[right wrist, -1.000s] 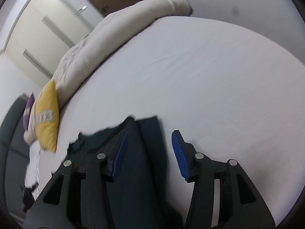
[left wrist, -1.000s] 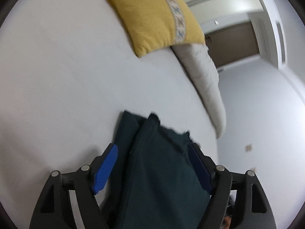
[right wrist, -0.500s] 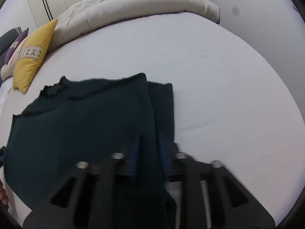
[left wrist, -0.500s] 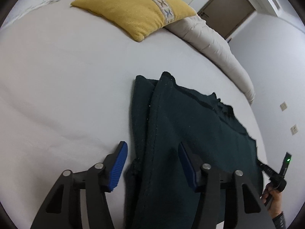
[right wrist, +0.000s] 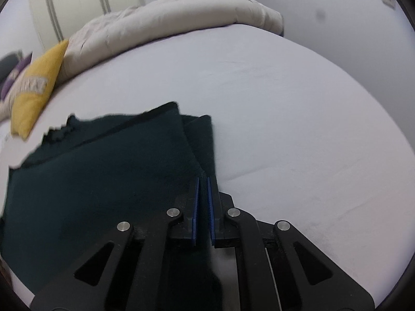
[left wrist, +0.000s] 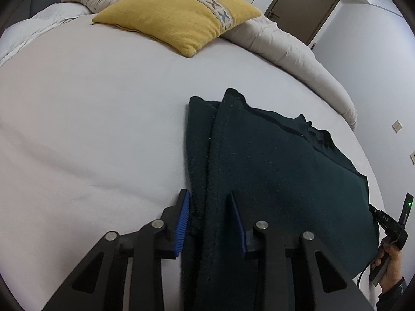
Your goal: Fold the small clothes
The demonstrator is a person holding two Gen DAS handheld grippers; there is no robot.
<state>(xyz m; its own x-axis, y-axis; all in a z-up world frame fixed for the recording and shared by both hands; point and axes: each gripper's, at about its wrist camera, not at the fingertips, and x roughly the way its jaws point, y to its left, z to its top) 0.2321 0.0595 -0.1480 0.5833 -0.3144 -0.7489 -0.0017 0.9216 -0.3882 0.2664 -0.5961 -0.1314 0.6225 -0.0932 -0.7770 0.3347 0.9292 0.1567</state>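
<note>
A dark green garment (left wrist: 272, 171) lies on the white bed, with a narrow strip folded along one side. In the left wrist view my left gripper (left wrist: 211, 197) is open, its blue pads straddling the garment's left folded edge. In the right wrist view the garment (right wrist: 103, 171) fills the lower left, and my right gripper (right wrist: 203, 184) is shut on its right folded edge. The right gripper's handle and the hand holding it show at the far right of the left wrist view (left wrist: 389, 235).
A yellow cushion (left wrist: 179, 18) and a rolled beige duvet (left wrist: 290, 54) lie at the far side of the bed. The cushion (right wrist: 36, 88) and duvet (right wrist: 166, 28) also show in the right wrist view. White sheet (right wrist: 298, 119) spreads right of the garment.
My right gripper has closed on the garment's right edge. My left gripper's pads have narrowed around the left edge, and both views have levelled out over the garment.
</note>
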